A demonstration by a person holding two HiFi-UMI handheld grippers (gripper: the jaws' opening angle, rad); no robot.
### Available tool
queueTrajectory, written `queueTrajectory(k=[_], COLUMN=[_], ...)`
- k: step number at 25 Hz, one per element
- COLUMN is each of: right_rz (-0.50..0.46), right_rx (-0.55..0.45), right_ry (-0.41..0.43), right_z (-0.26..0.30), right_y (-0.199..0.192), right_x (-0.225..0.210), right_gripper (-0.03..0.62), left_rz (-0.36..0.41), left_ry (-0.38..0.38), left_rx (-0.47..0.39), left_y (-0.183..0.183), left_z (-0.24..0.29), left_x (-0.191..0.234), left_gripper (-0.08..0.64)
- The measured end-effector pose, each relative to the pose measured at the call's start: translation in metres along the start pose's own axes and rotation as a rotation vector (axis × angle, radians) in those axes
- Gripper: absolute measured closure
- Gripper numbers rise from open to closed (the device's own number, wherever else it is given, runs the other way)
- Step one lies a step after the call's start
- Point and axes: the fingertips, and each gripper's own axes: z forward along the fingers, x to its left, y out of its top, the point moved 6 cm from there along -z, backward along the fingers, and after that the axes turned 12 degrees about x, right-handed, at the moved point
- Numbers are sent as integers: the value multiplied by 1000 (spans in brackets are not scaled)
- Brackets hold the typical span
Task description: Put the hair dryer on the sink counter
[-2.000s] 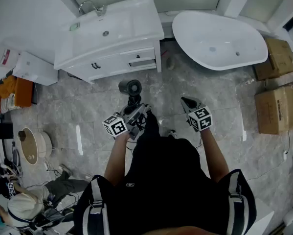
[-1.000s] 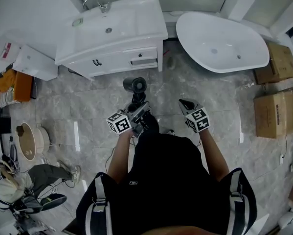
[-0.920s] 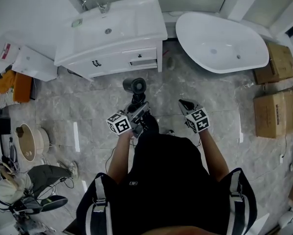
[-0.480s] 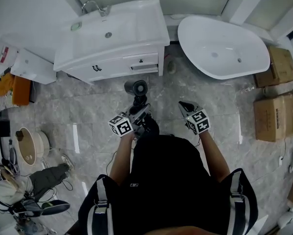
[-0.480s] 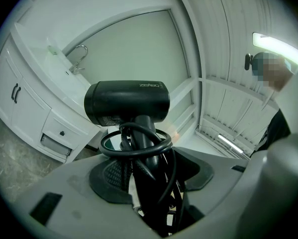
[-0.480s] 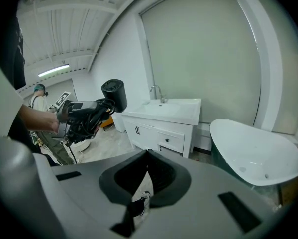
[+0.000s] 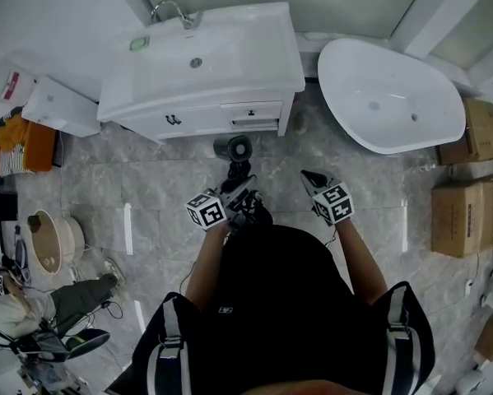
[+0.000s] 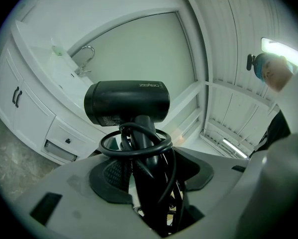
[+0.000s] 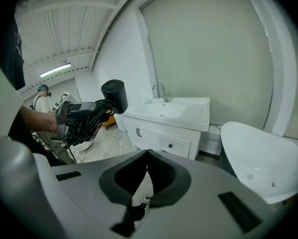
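Note:
A black hair dryer [image 7: 232,149] [image 8: 127,103] [image 9: 115,94] stands upright in my left gripper [image 7: 236,190] [image 8: 148,176], whose jaws are shut on its handle; its black cord is coiled round the handle. The barrel is just short of the front of the white sink counter [image 7: 254,60] [image 9: 196,112], which has a basin and a chrome faucet [image 7: 174,11] [image 8: 84,66]. My right gripper [image 7: 315,179] [image 9: 145,171] hangs to the right over the floor, shut, with nothing between its jaws.
A white bathtub [image 7: 390,97] [image 9: 265,156] stands right of the vanity. Cardboard boxes [image 7: 468,171] line the right side. Left are a white box [image 7: 61,109], orange towels [image 7: 16,146], a round robot vacuum [image 7: 53,241] and a crouching person [image 7: 32,323].
The vanity and tub have shifted lower and larger in the head view, so I have stepped closer. The hair dryer now sits just before the cabinet front. Both grippers keep their hold.

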Motion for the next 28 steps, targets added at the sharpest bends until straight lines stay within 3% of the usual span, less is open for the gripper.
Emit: queueTrajectory(k=[10, 28], right_rz=[37, 35], right_rx=[-20, 0], right_ry=[2, -22], right_z=[42, 89], right_y=[52, 95], right_x=[-10, -29], right_gripper=[534, 534], left_rz=[5, -4], left_ry=[-20, -28], left_rx=[32, 12], left_y=[45, 95], left_z=[0, -4], left_x=[36, 92], left_gripper=[325, 325])
